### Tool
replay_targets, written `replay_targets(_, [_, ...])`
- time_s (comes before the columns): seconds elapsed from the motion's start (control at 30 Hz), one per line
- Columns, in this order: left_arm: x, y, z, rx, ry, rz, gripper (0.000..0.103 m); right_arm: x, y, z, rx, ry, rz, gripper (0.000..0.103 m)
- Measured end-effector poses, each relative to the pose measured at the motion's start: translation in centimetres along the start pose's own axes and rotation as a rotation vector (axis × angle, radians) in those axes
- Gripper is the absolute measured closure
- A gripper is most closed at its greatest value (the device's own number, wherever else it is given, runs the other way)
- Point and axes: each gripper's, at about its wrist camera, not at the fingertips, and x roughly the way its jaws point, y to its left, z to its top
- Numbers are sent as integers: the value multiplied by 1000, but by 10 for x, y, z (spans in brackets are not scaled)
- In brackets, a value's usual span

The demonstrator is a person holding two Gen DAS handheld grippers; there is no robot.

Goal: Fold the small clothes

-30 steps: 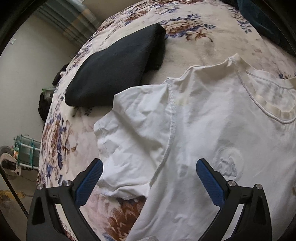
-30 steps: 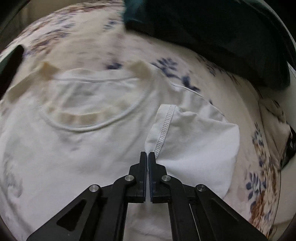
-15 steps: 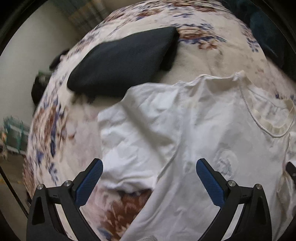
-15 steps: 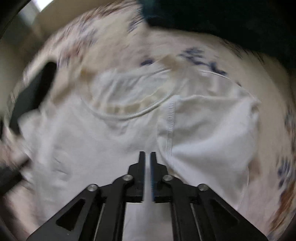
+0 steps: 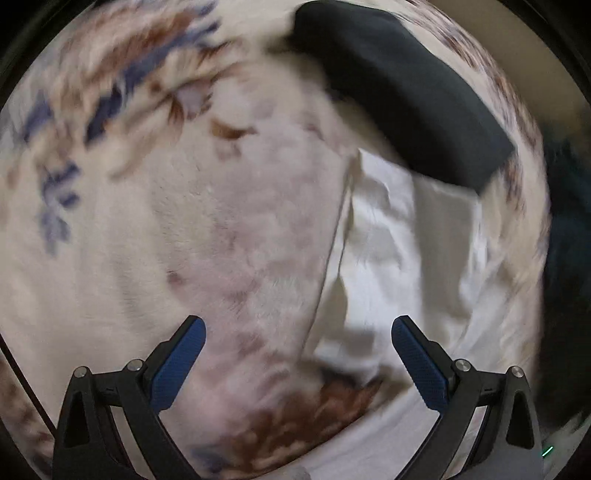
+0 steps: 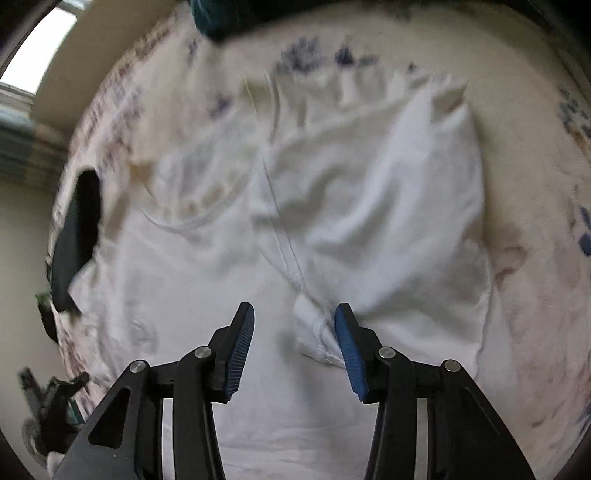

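Since the frame a second earlier the right gripper (image 6: 293,323) has let go: its jaws, then pinched shut on the sleeve seam, have just been opening and now stand apart, with the hemmed corner of the folded sleeve (image 6: 314,328) lying loose between them, close against the right-hand pad but not squeezed. The left gripper (image 5: 297,343) has swung off the shirt body; its view now looks mostly onto bare blanket. Its blue pads (image 5: 177,365) are spread wide with nothing between them except bedding and the shirt's edge. Outward from the right fingers, the white T-shirt (image 6: 207,280) lies flat on the floral blanket (image 6: 524,155), its sleeve folded in over the chest beside the neckline (image 6: 192,218). In the left view the shirt occupies the right half, its straight edge running up toward a dark folded garment (image 5: 402,85) that rests on the blanket and overlaps the shirt's far corner. Both views are motion-blurred. A dark teal cloth (image 6: 221,14) sits at the blanket's far edge.
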Motion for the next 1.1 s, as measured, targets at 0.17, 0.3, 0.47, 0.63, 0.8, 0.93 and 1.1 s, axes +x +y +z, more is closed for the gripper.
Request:
replay_targets(0.17, [18,-4,1,-91,94,-52,2,-8,-2,-4,63,-28,-45,55])
replay_targets(0.3, [11,-2,-18,-170,132,-125,8,-4,-3,-7,97,-16,-41,55])
replay_targets(0.47, [26,-9,-25,-240,135,-77,23,15,9,-11,63,19,-180,55])
replay_targets(0.63, [25,-57,-24,-81,-38,64,98,23,13,-15,49,49,-286,55])
replay_targets(0.8, [-8,-102,-20,81,-243,21,99,17,15,-16,41,48,-253,55])
replay_targets(0.93, [-47,-142,-25,275,-386,-31,99,11,7,-16,44,62,-235,55])
replay_targets(1.1, [-36,-225,-102,669,-385,-46,99,-4,-18,-15,84,67,-210,55])
